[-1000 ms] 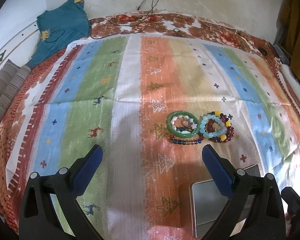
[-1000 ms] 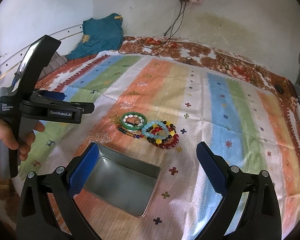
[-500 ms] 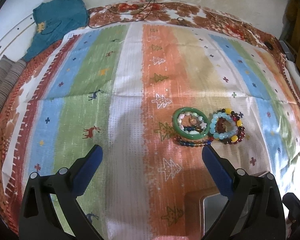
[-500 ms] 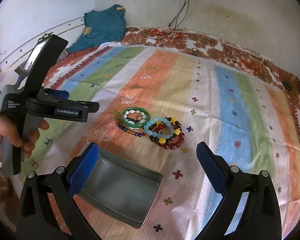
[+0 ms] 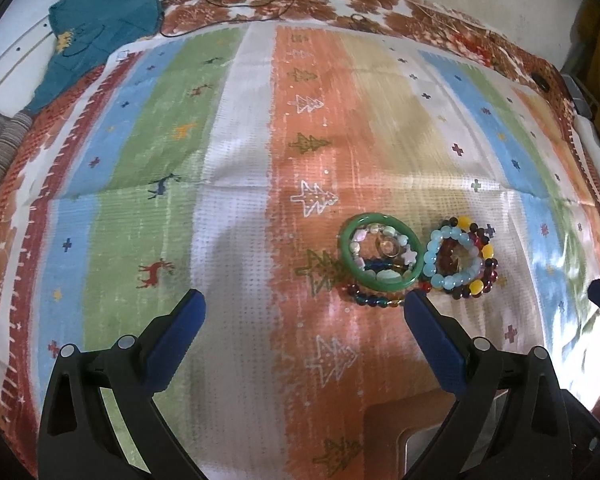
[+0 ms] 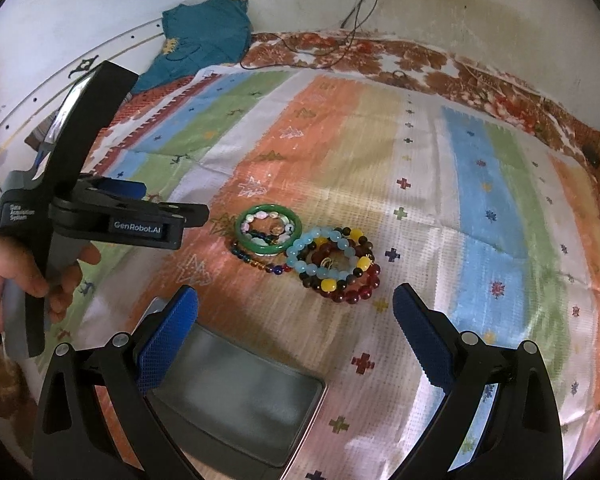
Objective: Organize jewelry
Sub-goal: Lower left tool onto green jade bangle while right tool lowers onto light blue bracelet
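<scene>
Striped woven cloth [image 5: 240, 160] in orange, green, blue and white bands, printed with small trees, deer and crosses, covers the bed in the left wrist view, with a brown floral bedspread [image 5: 340, 4] showing past its far edge against a stained pale wall. On the orange band lies a smooth green bangle [image 5: 380, 254] ringing a pale stone bracelet; a light blue bead bracelet [image 5: 452, 260] sits just right of the bangle, stacked on dark red and yellow beads, and a strand of dark multicoloured beads [image 5: 374, 300] touches the bangle's near edge. The left gripper [image 5: 304, 312] hangs released, its blue pads spread wide, the right pad's tip just beside that strand. A crumpled teal garment [image 5: 100, 28] lies far left of the bangle. In the right wrist view, the right gripper [image 6: 296, 308] is likewise spread wide and holds nothing, over the cloth nearer than the bangle [image 6: 269, 230]. A shallow rectangular grey metal tin [image 6: 236, 392] lies open near-left of the bangle, partly behind the left pad. The hand-held left gripper [image 6: 148, 224] reaches in from the left, level with the bangle. Black cables [image 6: 356, 12] hang down the wall beyond.
</scene>
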{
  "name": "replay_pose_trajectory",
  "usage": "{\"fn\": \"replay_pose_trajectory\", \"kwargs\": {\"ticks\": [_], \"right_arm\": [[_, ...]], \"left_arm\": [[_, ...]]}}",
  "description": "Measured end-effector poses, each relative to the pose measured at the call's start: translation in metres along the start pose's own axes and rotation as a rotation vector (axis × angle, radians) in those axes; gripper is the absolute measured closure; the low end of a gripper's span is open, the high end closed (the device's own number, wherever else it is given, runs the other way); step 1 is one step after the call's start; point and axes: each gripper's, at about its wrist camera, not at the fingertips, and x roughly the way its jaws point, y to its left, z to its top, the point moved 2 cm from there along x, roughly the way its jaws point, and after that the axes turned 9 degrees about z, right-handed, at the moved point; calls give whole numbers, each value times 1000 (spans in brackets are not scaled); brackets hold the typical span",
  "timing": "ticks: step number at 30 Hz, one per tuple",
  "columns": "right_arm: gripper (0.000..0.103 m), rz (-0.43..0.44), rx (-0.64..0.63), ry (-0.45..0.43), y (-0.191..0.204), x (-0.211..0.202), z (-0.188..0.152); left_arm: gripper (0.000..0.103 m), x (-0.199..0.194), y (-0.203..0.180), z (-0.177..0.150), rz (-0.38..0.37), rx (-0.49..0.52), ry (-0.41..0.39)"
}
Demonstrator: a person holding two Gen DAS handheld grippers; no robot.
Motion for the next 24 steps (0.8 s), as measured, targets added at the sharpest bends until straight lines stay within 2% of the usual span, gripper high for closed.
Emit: {"fn": "replay_pose_trajectory", "kwargs": {"ticks": [10,18,20,21,24], "right_arm": [[4,12,-10,72,-8,28,8],[4,5,-81,116,3,50,16],[13,-6,-99,124,4,54,16],[21,-14,-103,130,4,56,17],[22,-10,-105,153,3,65,16]], "left_arm": [[7,17,-5,9,-9,-2,37],[7,28,-6,13,-28,-1,71],[7,32,-7,14,-36,3,84],[8,34,-7,14,-36,3,89],[12,38,-6,15,-29,-9,97]]}}
